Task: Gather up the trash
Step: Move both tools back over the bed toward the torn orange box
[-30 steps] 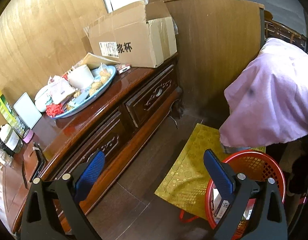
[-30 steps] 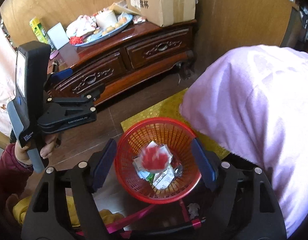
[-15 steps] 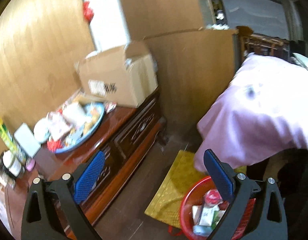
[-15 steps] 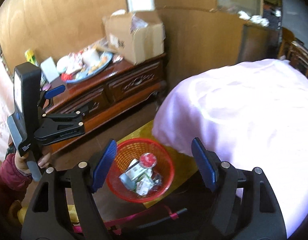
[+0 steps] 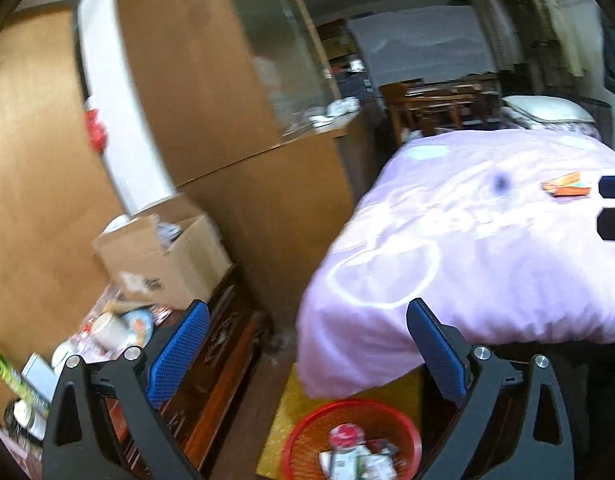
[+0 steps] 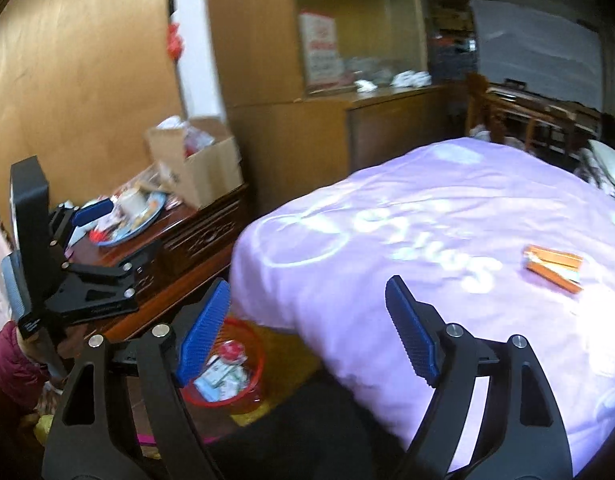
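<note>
- A bedroom with brown wood-panelled walls; a bed under a lilac bedspread [image 6: 447, 240] fills the right side of both views, and a dark carved wooden cabinet [image 6: 195, 240] stands along the left wall.
- On the cabinet's tabletop sit an open cardboard box [image 5: 163, 256] and, just beside it, a blue tray [image 6: 135, 220] crowded with small items too blurred to name.
- A red mesh basket [image 5: 307, 440] stands on the floor at the foot of the bed, partly on a yellow patterned mat [image 5: 291, 412]. It holds several pieces of trash, among them a white packet with a red top [image 5: 345, 440].
- An orange wrapper [image 6: 553, 266] lies flat on the bedspread, well apart from the basket, ahead and to the right of the right gripper.
- The left gripper [image 5: 307, 352] hangs in the air above the basket and the corner of the bed; its blue-padded fingers [image 5: 179, 352] are spread wide with nothing between them.
- The right gripper [image 6: 307, 336] is held over the edge of the bed, its fingers [image 6: 411, 340] likewise spread wide and empty.
- In the right wrist view the left gripper appears at the left edge, in front of the cabinet, gripped by a hand in a maroon sleeve [image 6: 7, 368].
</note>
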Demonstrator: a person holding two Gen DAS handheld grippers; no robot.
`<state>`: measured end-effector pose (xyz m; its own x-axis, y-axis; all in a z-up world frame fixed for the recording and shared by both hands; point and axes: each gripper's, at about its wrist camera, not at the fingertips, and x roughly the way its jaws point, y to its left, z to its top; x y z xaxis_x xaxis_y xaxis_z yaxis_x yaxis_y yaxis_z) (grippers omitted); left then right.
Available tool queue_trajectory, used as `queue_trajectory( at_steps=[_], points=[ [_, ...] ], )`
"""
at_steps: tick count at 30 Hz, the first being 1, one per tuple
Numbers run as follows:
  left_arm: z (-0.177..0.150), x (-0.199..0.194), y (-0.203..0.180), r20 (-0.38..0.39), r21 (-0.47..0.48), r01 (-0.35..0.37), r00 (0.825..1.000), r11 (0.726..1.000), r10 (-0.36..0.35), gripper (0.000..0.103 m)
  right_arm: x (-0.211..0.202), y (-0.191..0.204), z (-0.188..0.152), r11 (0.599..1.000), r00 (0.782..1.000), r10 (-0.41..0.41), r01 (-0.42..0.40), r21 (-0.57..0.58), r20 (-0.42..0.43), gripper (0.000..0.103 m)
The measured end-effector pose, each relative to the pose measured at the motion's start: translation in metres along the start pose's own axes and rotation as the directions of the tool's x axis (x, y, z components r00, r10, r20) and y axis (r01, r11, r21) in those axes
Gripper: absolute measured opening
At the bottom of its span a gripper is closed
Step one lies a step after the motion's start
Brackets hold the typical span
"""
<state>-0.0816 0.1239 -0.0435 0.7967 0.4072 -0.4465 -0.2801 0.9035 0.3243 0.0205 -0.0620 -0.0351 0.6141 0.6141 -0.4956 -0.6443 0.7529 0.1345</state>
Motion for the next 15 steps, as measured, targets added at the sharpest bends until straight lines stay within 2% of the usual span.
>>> queue_trajectory(
  at_steps=[2, 6, 11, 15],
  points=[
    [0.010, 0.005, -0.019, -0.009, 0.015, 0.050, 0.999, 0.999, -0.050, 0.097, -0.003, -0.024, -0.002, 0.999, 1.000, -0.029, 0.029, 0.035, 0.011, 0.084],
    [0.030, 0.028, -0.063, -0.032, 0.032, 0.151, 0.988, 0.988, -0.150, 0.097, -0.003, -0.092, -0.012, 0.984, 0.994, -0.111, 0.112, 0.137, -0.015, 0.084],
    [0.053, 0.068, -0.133, -0.067, 0.018, 0.293, 0.954, 0.956, -0.291, 0.097, 0.002, -0.164, -0.026, 0.949, 0.975, -0.208, 0.219, 0.225, -0.074, 0.084],
    [0.056, 0.098, -0.176, -0.122, 0.043, 0.340, 0.935, 0.940, -0.333, 0.097, 0.012, -0.214, -0.031, 0.917, 0.958, -0.267, 0.286, 0.278, -0.106, 0.084]
  ],
)
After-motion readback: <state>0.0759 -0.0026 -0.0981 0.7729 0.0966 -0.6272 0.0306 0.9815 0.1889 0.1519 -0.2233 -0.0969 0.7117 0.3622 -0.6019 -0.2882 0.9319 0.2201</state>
